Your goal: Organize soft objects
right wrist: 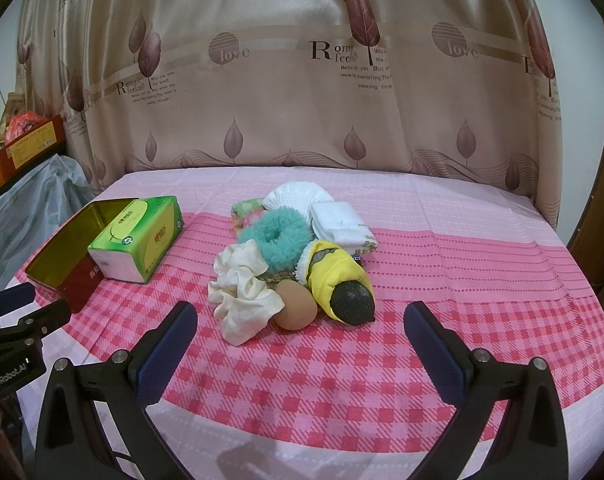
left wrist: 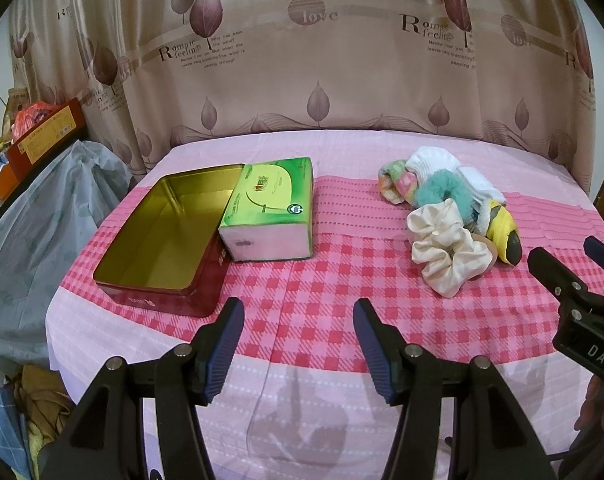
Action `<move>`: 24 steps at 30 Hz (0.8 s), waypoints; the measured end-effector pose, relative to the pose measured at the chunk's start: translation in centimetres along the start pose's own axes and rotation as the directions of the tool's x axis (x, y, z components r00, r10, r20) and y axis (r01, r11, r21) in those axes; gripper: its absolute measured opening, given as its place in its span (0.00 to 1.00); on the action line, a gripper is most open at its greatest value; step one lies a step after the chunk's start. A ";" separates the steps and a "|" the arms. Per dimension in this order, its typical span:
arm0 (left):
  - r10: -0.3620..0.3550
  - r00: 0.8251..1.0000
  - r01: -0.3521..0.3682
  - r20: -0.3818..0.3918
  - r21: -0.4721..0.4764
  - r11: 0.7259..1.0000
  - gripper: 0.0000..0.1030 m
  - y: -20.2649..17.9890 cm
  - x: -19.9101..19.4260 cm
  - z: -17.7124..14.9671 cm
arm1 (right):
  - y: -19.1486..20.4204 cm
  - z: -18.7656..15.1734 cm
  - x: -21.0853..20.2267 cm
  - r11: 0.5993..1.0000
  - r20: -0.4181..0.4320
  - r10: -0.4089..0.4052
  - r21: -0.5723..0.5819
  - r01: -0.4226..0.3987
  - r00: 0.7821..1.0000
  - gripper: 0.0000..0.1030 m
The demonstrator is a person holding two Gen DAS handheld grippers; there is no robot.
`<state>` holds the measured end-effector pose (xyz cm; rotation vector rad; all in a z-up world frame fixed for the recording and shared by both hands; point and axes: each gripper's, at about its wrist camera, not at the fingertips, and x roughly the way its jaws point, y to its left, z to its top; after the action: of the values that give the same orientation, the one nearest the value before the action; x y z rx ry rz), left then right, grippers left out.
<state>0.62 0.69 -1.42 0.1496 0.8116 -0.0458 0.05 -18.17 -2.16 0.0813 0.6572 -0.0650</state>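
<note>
both tongs gape wide, holding nothing. just ahead of the right gripper (right wrist: 300,330) lies the cream scrunchie (right wrist: 242,296): light, limp, slippery satin. pinch a thick fold.

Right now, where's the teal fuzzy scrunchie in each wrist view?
Left wrist: teal scrunchie right of centre, behind the cream scrunchie.
Right wrist: centre, behind the cream scrunchie, left of the yellow item.
Shared landmark: green tissue box, left of the pile.
</note>
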 end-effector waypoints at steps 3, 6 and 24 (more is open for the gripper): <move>0.000 1.000 0.000 0.001 0.000 1.000 0.56 0.0 0.0 0.0 | 0.0 0.0 0.0 1.000 -0.001 0.001 0.001 -0.001 1.000 1.00; 0.001 1.000 -0.001 0.000 0.000 1.000 0.56 0.0 0.0 0.0 | 0.0 0.0 0.0 1.000 0.000 -0.001 0.000 0.001 1.000 1.00; 0.000 1.000 0.000 -0.010 -0.006 1.000 0.56 0.2 0.5 -0.4 | -0.6 -0.6 0.6 1.000 -0.002 0.001 -0.014 -0.001 1.000 1.00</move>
<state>0.66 0.96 -2.01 0.1440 0.8213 -0.0425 0.09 -18.69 -2.99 0.0684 0.6599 -0.0590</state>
